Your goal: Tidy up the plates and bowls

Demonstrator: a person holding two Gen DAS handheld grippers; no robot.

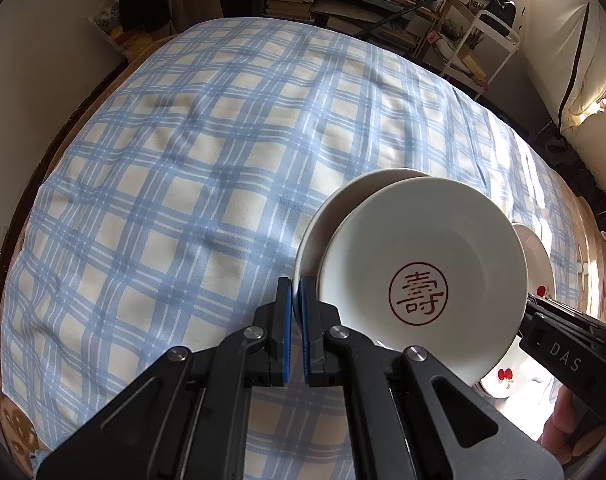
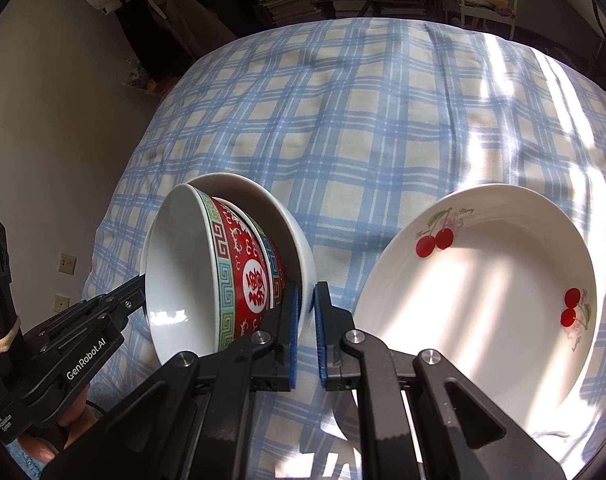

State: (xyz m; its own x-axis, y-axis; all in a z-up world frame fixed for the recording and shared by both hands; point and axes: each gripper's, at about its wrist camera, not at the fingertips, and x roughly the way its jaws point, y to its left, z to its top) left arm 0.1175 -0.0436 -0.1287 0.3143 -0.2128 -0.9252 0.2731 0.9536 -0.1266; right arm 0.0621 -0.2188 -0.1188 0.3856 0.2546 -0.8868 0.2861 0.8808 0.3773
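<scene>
While the left tongs (image 1: pixel 295 292) clench the outer white bowl's (image 1: pixel 315 232) rim and the right tongs (image 2: pixel 306 300) pinch its opposite wall, the nested red-patterned bowl (image 2: pixel 243 268) could slide out toward the cherry plate (image 2: pixel 483 292) just right.

A table (image 1: pixel 35 184) with a dark rim carries a blue-and-cream checked cloth (image 1: pixel 191 184), rumpled and sunlit on the right. A white cherry-patterned plate (image 2: pixel 483 304) lies on the cloth at the near right.

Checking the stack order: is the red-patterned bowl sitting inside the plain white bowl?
Yes. In the right wrist view the red-patterned bowl is nested in the plain white bowl, whose rim shows behind it.
</scene>
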